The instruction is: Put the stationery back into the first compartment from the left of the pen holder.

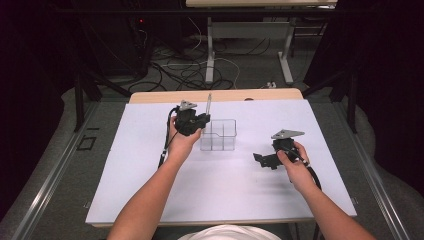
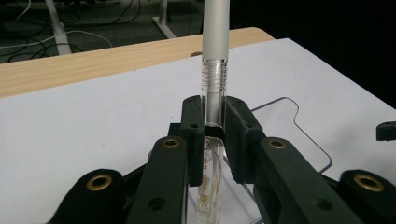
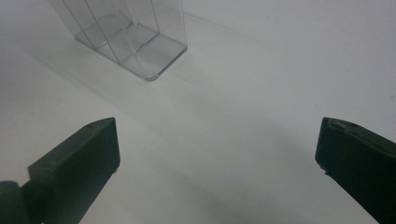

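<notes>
- My right claw (image 1: 264, 159) has bare white table (image 1: 225, 190) ahead, with the clear box (image 1: 218, 134) standing well off.
- At my left claw (image 1: 200, 121), box walls hem the pen (image 2: 215, 60).

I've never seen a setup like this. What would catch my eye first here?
Probably the frosted, clear-barrelled pen, held upright in the closed black left gripper at the left edge of a clear plastic divided box in the middle of the white table. To the right, the black right gripper rests low with its jaws wide open and nothing between them.
</notes>
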`<state>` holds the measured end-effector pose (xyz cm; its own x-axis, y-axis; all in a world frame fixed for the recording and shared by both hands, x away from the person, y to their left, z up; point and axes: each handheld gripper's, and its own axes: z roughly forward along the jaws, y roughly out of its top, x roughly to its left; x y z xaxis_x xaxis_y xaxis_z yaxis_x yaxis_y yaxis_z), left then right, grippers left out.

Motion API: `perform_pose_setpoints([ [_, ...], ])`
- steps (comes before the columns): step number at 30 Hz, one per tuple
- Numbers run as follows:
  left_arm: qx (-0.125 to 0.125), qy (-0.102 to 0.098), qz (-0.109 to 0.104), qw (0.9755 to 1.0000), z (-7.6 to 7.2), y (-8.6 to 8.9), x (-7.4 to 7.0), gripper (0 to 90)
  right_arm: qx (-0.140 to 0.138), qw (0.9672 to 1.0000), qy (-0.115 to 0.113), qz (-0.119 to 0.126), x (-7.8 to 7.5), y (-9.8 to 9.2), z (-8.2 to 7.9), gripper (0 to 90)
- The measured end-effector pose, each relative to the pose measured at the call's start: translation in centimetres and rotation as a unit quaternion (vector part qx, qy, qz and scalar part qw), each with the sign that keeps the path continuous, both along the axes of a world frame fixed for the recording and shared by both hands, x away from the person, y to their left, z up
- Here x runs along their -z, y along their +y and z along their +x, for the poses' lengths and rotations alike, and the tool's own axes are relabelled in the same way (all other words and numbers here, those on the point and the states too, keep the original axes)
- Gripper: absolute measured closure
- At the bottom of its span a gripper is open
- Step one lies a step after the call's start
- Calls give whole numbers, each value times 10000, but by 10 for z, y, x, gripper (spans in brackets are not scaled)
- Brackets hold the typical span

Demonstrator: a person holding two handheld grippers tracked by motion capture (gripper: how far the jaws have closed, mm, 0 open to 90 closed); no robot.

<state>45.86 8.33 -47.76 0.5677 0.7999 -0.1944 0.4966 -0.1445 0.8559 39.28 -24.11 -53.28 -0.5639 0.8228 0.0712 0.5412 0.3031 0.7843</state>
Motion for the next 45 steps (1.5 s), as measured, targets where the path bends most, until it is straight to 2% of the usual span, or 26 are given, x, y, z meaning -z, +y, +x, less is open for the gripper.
perform_pose_setpoints([
  [9, -17, 102, 17, 9999, -1, 1, 8, 785, -23, 10000, 49, 28, 0, 1, -1, 0],
  [11, 0, 95, 88, 9999, -2, 2, 8, 783, -31, 10000, 52, 29, 0, 2, -1, 0],
  [12, 1, 150, 82, 9999, -2, 3, 8, 777, -21, 10000, 49, 20, 1, 2, -1, 0],
  [13, -21, 117, 47, 9999, -2, 3, 8, 769, -24, 10000, 52, 21, 1, 2, -1, 0],
  [17, -25, 73, -48, 10000, -5, 6, 4, 713, -25, 10000, 53, 22, 1, 2, -1, 0],
  [22, -5, 10, -55, 10000, -10, 13, -2, 620, -12, 10000, 46, 27, 0, 2, -1, 0],
  [23, -6, 91, -75, 9999, -11, 14, -4, 608, -22, 10000, 19, 8, 1, 1, 0, 0],
  [26, 22, 113, -102, 9999, -16, 18, -6, 571, -16, 10000, 46, 11, 0, 1, -1, 0],
  [34, 191, 91, -36, 9998, -26, 30, -11, 449, 9, 10000, 54, 9, 1, 2, -1, 0],
  [35, 184, 87, -112, 9997, -28, 30, -11, 434, 11, 10000, 66, 8, 1, 2, -1, 0],
  [36, 209, 63, -20, 9998, -30, 33, -13, 415, 18, 10000, 77, 18, 1, 2, -1, 0],
  [37, 161, -22, 26, 9999, -31, 34, -13, 394, 19, 10000, 69, 12, 1, 2, -1, 0],
  [39, 225, -3, -2, 9997, -34, 37, -15, 357, 3, 10000, 27, -18, 1, 2, 0, 0],
  [42, 158, 29, -67, 9998, -40, 43, -17, 329, -15, 10000, 20, -26, 1, 1, 0, 0],
  [45, 180, -57, 8, 9998, -45, 51, -17, 296, -17, 10000, 40, 0, 1, 1, 0, 0],
])
